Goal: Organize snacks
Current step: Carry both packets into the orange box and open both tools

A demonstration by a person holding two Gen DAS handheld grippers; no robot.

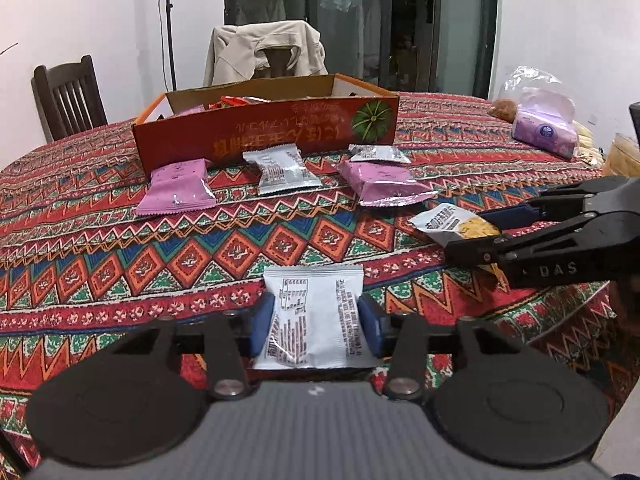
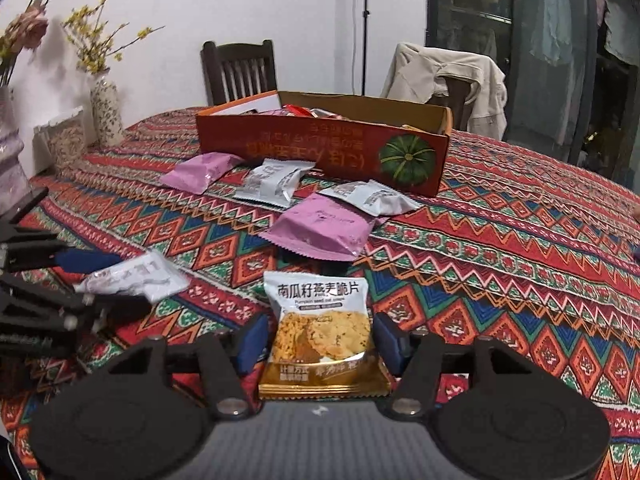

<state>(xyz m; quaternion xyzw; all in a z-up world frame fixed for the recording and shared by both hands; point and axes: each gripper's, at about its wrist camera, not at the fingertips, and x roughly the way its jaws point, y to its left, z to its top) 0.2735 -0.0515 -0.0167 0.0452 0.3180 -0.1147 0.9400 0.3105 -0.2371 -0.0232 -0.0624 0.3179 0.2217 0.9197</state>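
Note:
My left gripper (image 1: pixel 316 309) is shut on a white snack packet (image 1: pixel 316 284), its printed back facing up, held just above the patterned tablecloth (image 1: pixel 120 264). My right gripper (image 2: pixel 320 336) is shut on a pumpkin-seed oat crisp packet (image 2: pixel 320 300); it also shows at the right of the left wrist view, where the right gripper (image 1: pixel 472 236) holds that packet (image 1: pixel 452 224). An open orange-red cardboard box (image 1: pixel 264 136) with snacks inside stands further back. In front of it lie two pink packets (image 1: pixel 176 192) (image 1: pixel 380 180) and two silver ones (image 1: pixel 284 172) (image 1: pixel 376 154).
A purple tissue pack (image 1: pixel 544 128) and plastic bags sit at the right of the table. Flower vases (image 2: pixel 106 108) stand at its left edge. Behind the table are a dark wooden chair (image 1: pixel 68 96) and a chair draped with a beige jacket (image 1: pixel 264 52).

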